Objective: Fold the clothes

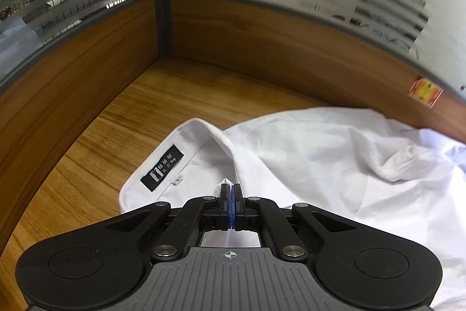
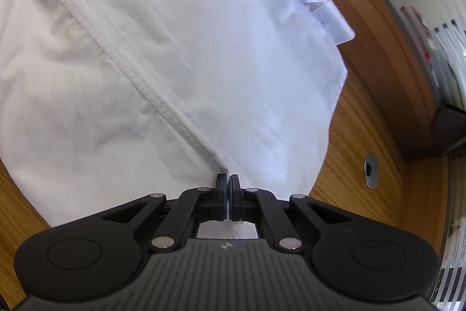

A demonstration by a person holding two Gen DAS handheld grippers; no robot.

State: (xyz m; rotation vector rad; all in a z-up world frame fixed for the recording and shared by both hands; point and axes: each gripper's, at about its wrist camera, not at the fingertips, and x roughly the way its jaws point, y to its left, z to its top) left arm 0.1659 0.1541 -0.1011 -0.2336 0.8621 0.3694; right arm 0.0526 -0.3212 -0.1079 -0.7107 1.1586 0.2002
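my left tongs point(image 1: 230, 188) pinch shirt point(image 1: 320, 159) by collar | right tongs point(image 2: 227, 179) clamp its seam | 2 grips spread it over worktop point(image 1: 122, 118)

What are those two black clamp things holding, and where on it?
Both hold the white shirt. The left gripper pinches fabric just by the collar; the right gripper pinches the end of a stitched seam at the shirt's edge.

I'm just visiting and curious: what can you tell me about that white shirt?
The white shirt looks like thin woven cotton, rumpled on the wooden desk. Its collar lies open, showing a black label. A stitched seam runs diagonally. The left claw pinches fabric beside the collar; the right claw pinches an edge.
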